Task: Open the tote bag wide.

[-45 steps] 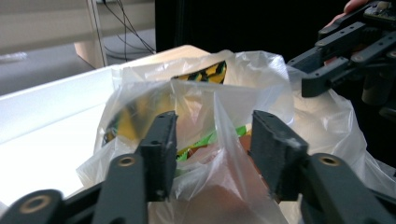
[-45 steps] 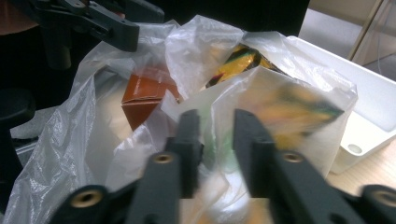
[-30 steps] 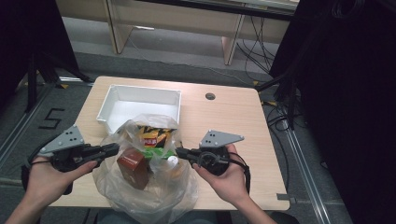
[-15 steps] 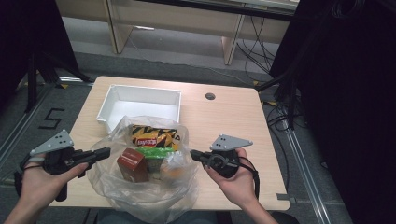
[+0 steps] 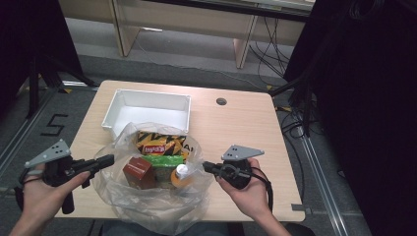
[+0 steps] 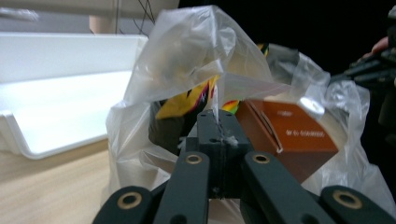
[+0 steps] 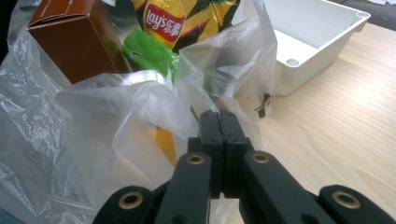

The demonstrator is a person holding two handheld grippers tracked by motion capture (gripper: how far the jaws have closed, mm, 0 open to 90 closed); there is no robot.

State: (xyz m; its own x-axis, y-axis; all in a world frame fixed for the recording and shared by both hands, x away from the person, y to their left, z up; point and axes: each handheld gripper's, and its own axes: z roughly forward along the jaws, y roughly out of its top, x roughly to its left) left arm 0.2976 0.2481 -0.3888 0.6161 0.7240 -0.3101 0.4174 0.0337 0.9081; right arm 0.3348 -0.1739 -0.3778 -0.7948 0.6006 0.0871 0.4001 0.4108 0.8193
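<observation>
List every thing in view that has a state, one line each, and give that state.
Clear plastic bag: mouth pulled open, snacks inside.
Left tool: shut on the bag's left edge.
Right tool: shut on the bag's right edge.
White tray: empty, upright.
Lay's chip bag: sealed, in the bag.
Brown carton: closed, in the bag.

Setting: a lab or test room set up for recording. You sit at a small pale wooden table (image 5: 236, 132) with a cable hole (image 5: 221, 101), standing on grey carpet. Black curtains (image 5: 364, 98) hang beyond your right gripper (image 5: 205, 166), cables (image 5: 295, 113) trailing at their foot. A taped floor marking "5" (image 5: 54, 125) lies outside your left gripper (image 5: 109, 159). Plain wooden shelving (image 5: 196, 24) stands ahead.
</observation>
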